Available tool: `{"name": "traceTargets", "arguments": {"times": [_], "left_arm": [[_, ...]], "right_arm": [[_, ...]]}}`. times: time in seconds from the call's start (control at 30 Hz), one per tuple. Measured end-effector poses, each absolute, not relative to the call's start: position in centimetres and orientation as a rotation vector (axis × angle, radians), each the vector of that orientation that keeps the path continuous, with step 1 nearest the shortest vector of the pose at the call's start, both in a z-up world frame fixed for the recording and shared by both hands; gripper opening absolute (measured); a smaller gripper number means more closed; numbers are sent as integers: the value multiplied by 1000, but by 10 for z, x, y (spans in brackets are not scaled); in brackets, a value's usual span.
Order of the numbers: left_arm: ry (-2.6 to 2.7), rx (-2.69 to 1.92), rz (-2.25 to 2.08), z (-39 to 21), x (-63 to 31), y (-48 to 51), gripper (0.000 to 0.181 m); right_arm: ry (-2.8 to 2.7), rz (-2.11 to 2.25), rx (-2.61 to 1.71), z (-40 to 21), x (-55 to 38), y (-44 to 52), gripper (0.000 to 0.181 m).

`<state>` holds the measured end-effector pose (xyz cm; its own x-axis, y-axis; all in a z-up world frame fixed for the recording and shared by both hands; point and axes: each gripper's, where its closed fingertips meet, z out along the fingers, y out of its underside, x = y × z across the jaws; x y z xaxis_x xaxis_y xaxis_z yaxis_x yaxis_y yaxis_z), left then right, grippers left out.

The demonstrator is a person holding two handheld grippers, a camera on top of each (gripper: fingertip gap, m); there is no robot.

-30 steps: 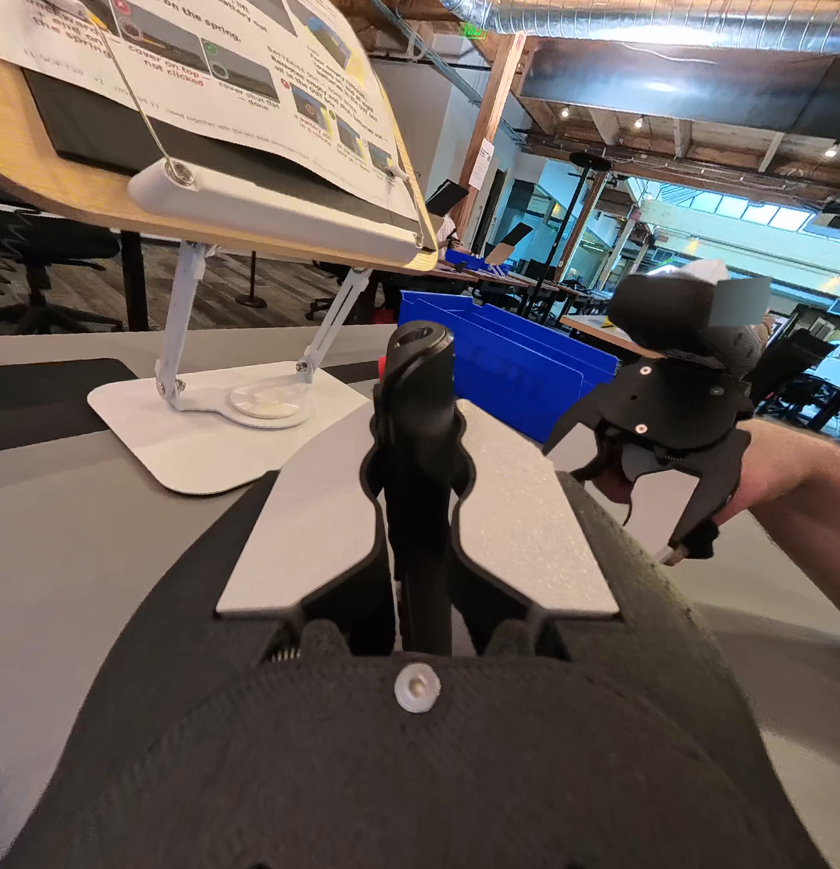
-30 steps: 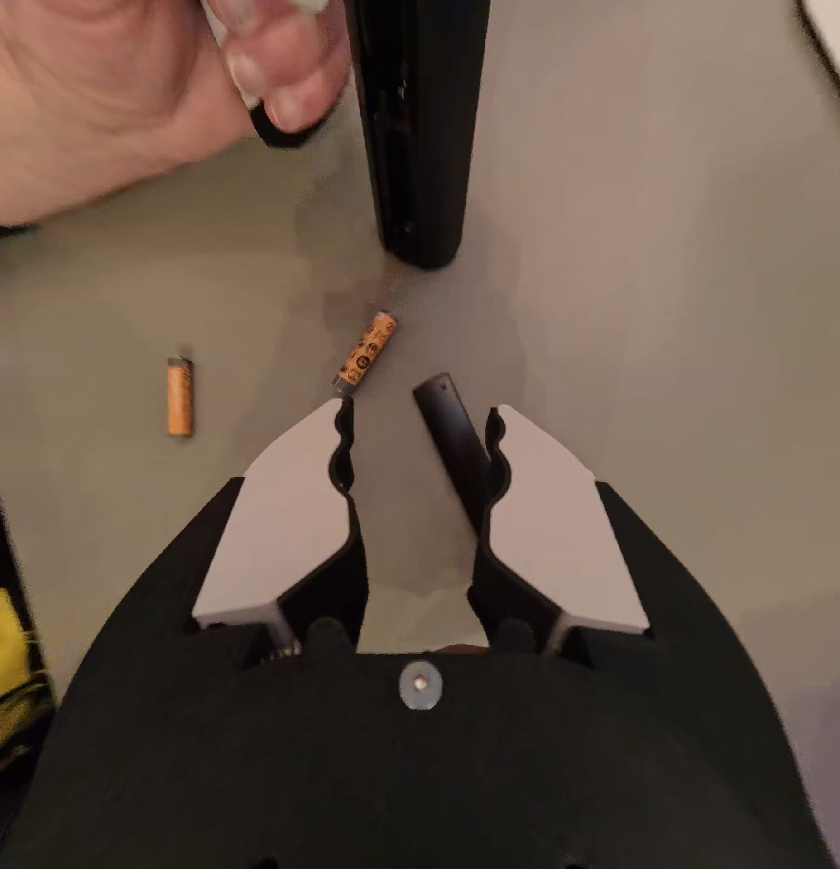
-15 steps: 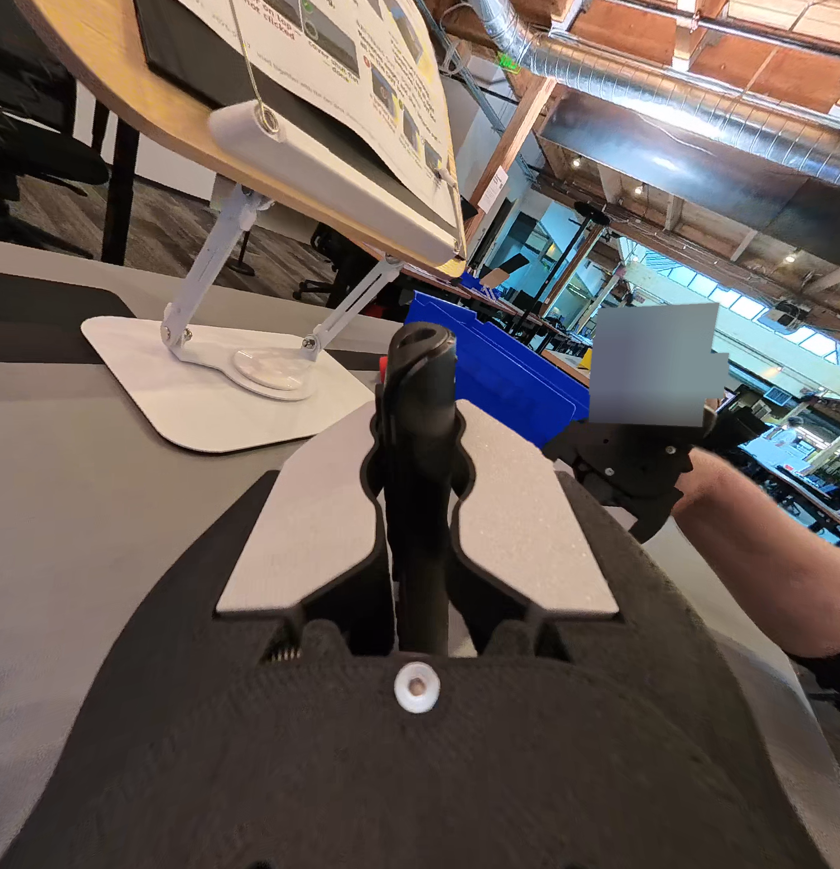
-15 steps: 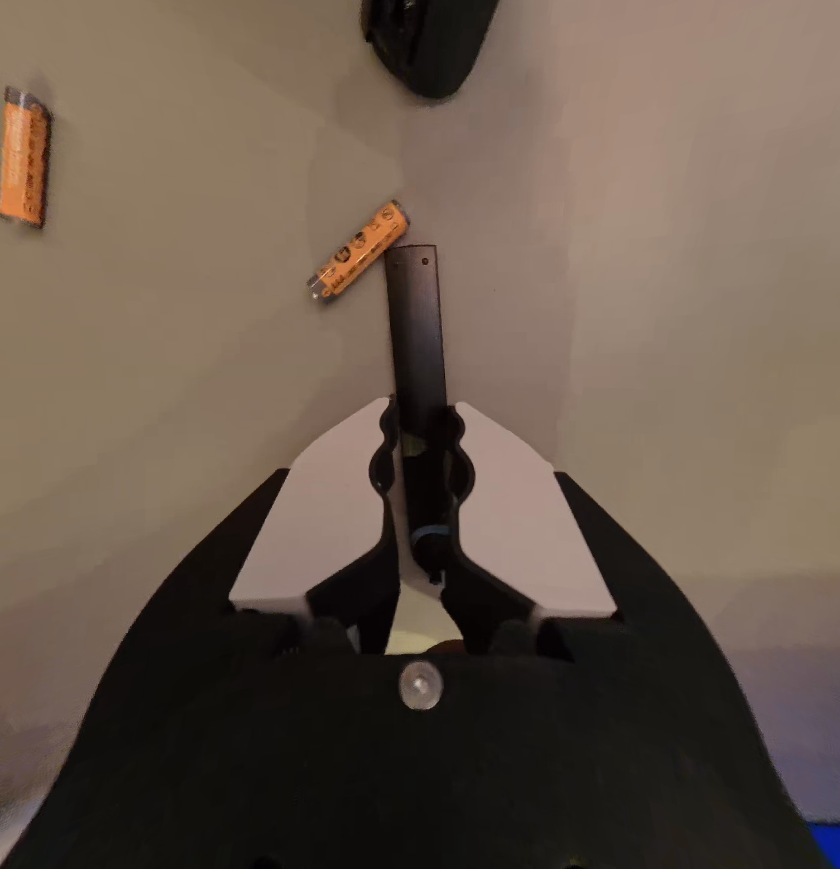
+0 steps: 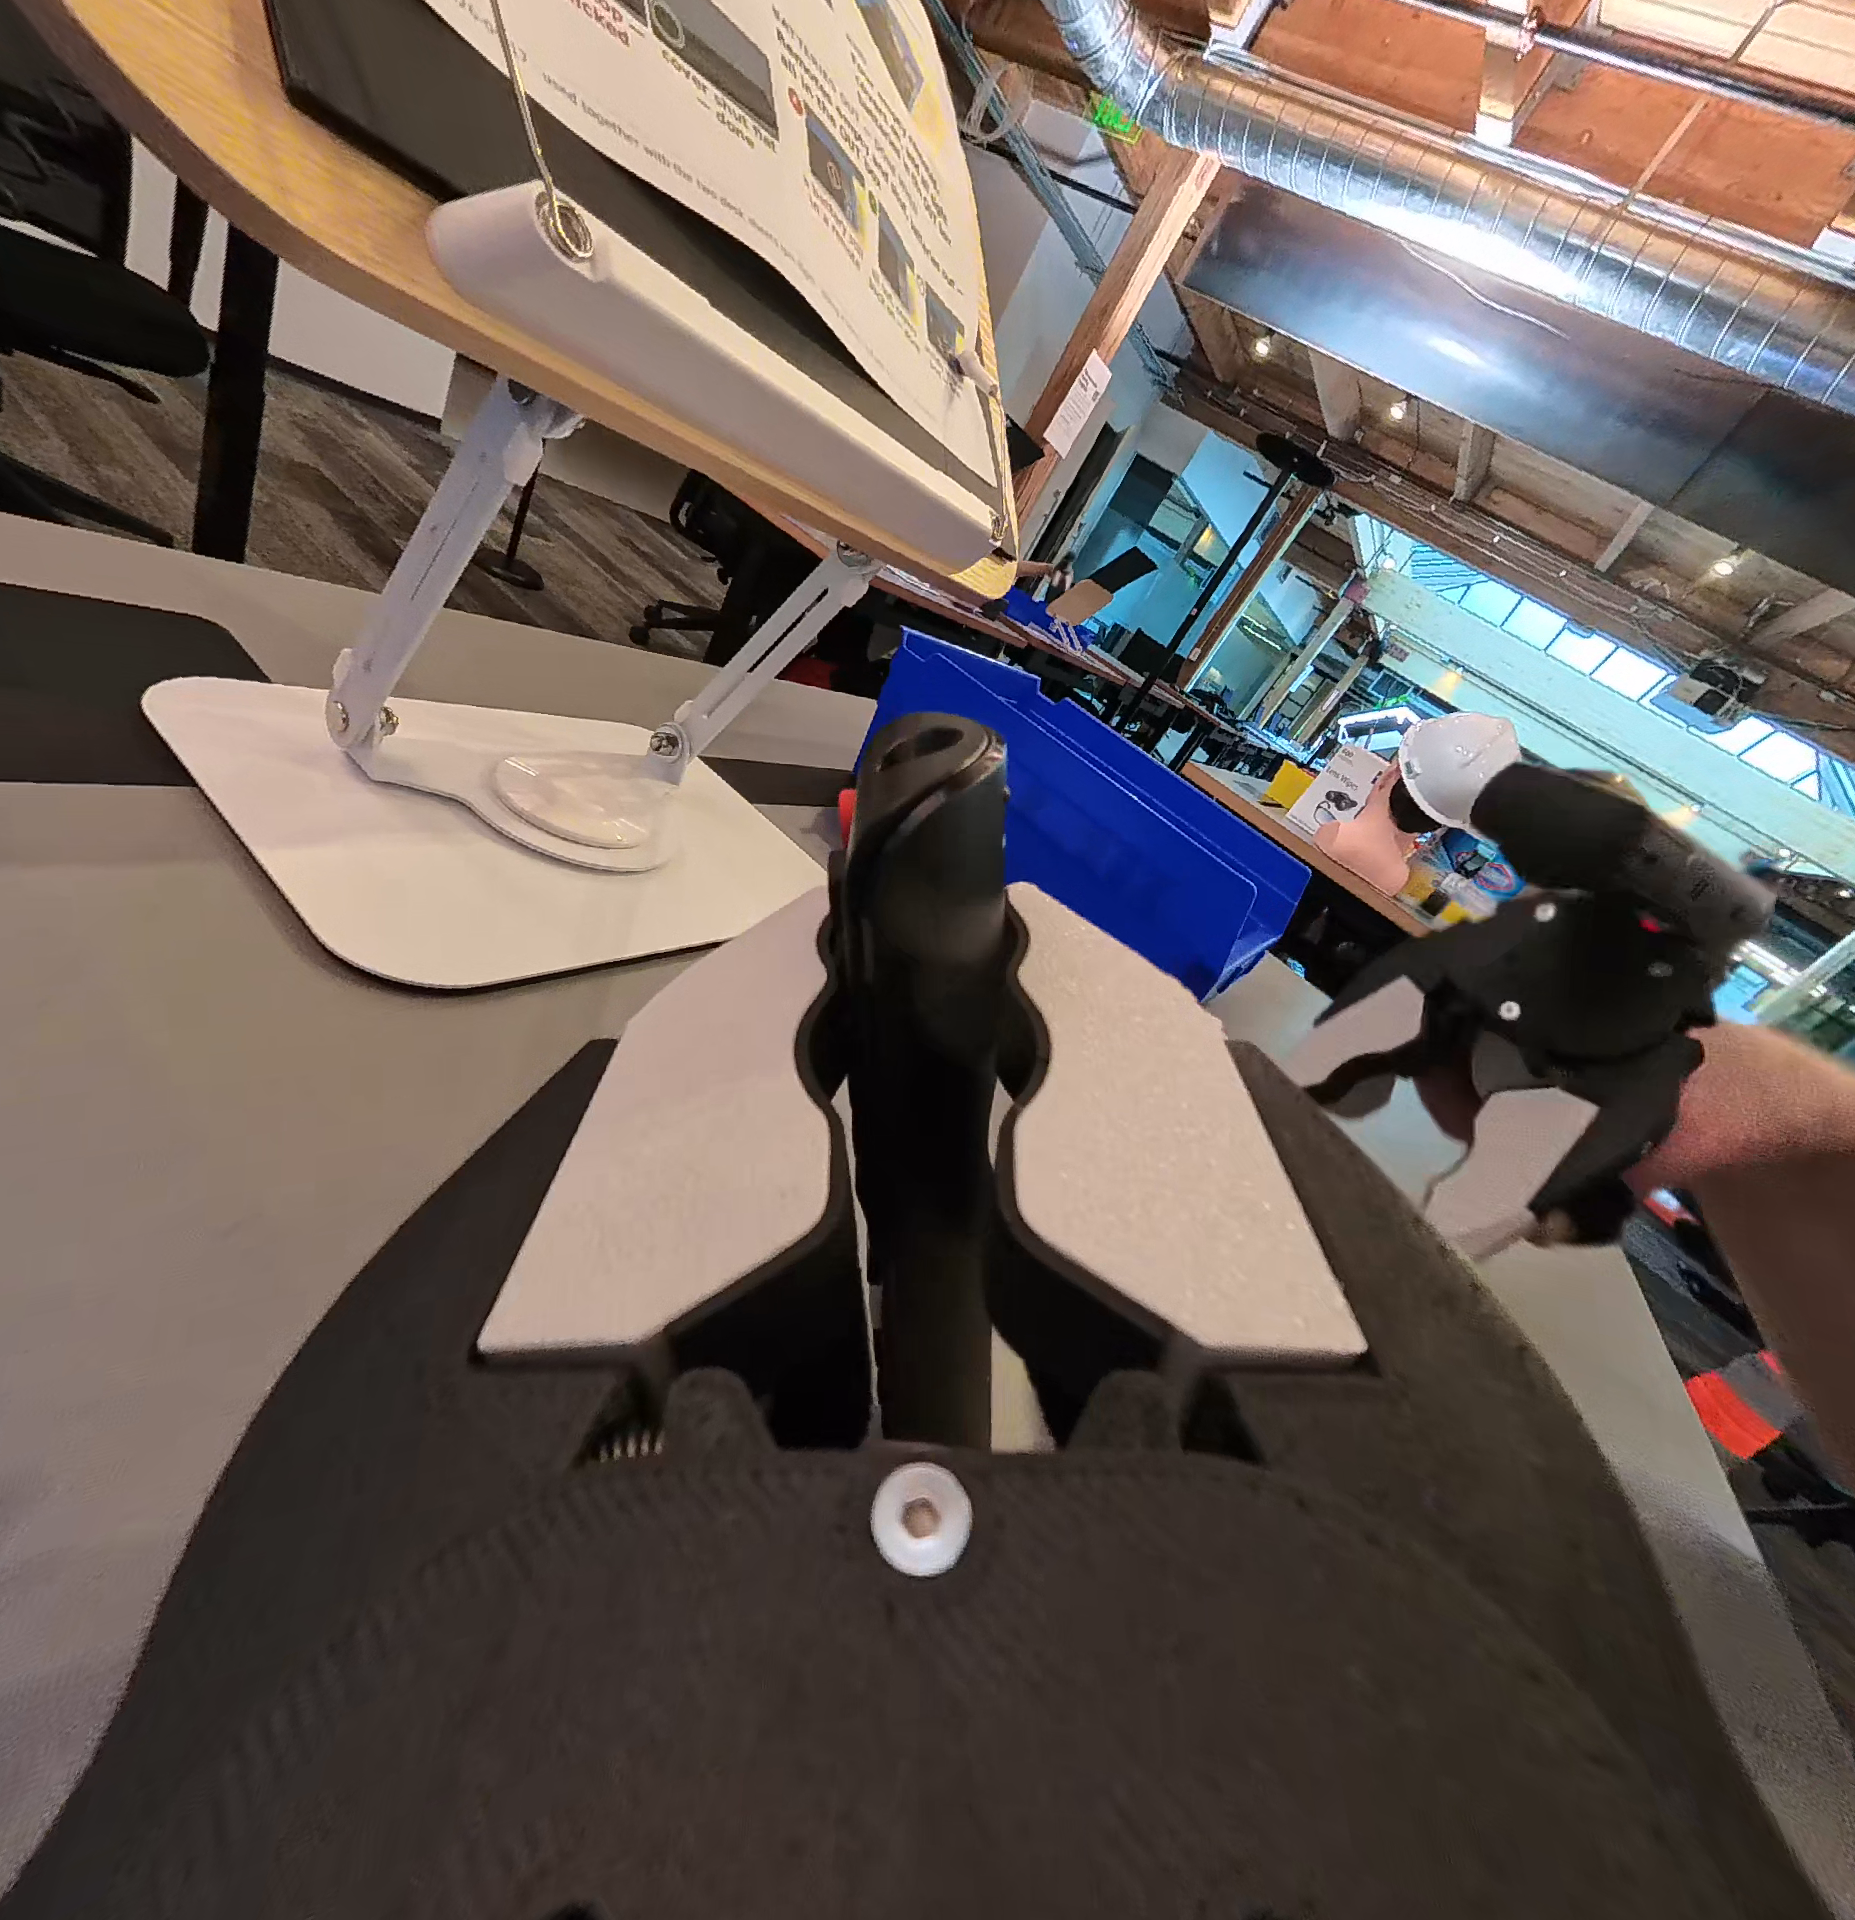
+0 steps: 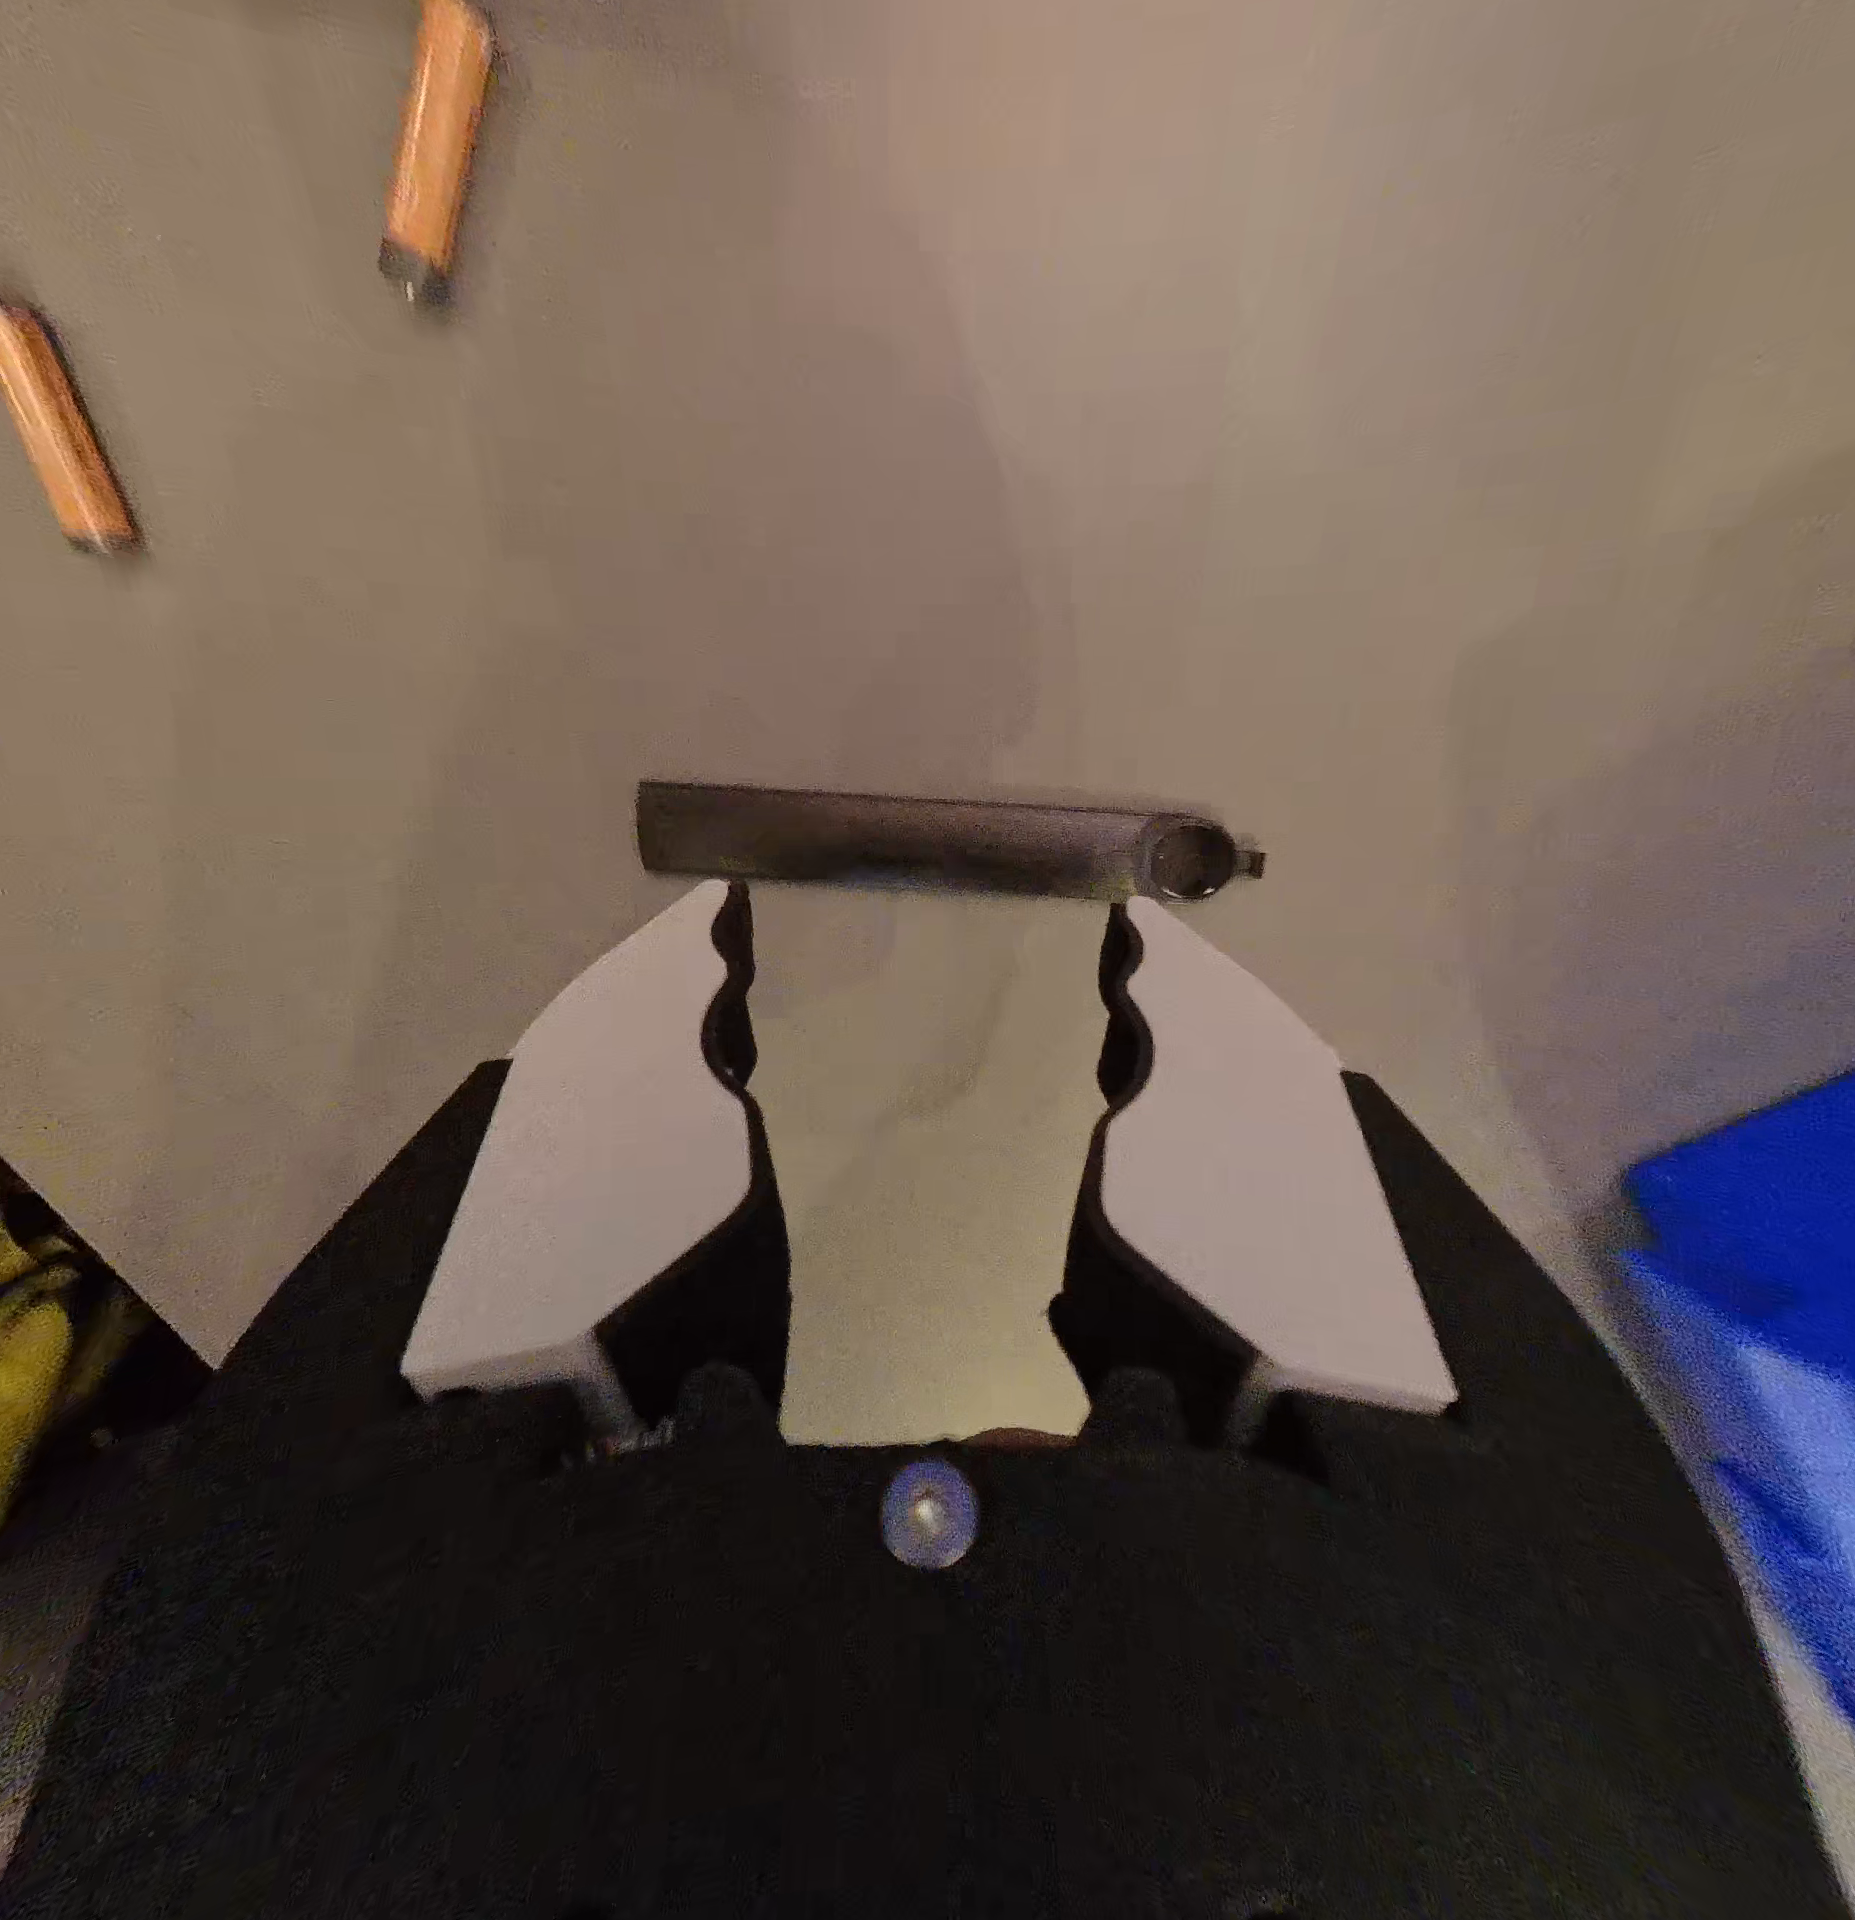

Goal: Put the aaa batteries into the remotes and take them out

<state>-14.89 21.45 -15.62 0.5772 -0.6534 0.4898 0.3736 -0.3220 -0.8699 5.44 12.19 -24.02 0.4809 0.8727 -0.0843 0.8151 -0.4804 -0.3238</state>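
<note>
My left gripper (image 5: 918, 956) is shut on a black remote (image 5: 928, 935) that stands up between its fingers above the grey table (image 5: 175, 1091). My right gripper (image 6: 923, 914) is open and empty. A flat black battery cover (image 6: 902, 840) lies crosswise on the table just beyond its fingertips. Two orange AAA batteries lie on the table at the upper left, one (image 6: 435, 145) farther off and one (image 6: 55, 431) at the left edge. The right gripper also shows in the left wrist view (image 5: 1505, 1049), held by a hand at the right.
A white document stand (image 5: 466, 862) with a printed sheet stands at the back left of the table. A blue bin (image 5: 1089, 842) sits behind the remote and shows at the right edge of the right wrist view (image 6: 1785, 1278). A yellow object (image 6: 9, 1330) lies at the lower left.
My right gripper was shut on the battery cover half a second ago; now it is open and the cover lies crosswise on the table. The left gripper tilted a little, still holding the remote.
</note>
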Motion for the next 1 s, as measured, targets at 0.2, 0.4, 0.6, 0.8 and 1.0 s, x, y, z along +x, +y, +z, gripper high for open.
{"name": "traceTargets", "arguments": {"times": [0.2, 0.4, 0.6, 0.8, 1.0], "left_arm": [[224, -1600, -1084, -159, -147, 215, 25], [217, -1589, -1078, -158, -151, 215, 25], [211, -1588, -1076, -158, -152, 216, 25], [221, -1589, -1097, -158, -148, 215, 25], [152, -1579, -1162, -156, -152, 217, 25]], "right_arm": [[-999, 397, -2544, -270, 45, 118, 86], [-1499, 323, -2337, -272, 24, 118, 30], [-1552, 298, -2409, -269, 31, 111, 62], [-1756, 347, -2208, -271, 32, 100, 22], [-1767, 432, -2160, -269, 24, 102, 19]]}}
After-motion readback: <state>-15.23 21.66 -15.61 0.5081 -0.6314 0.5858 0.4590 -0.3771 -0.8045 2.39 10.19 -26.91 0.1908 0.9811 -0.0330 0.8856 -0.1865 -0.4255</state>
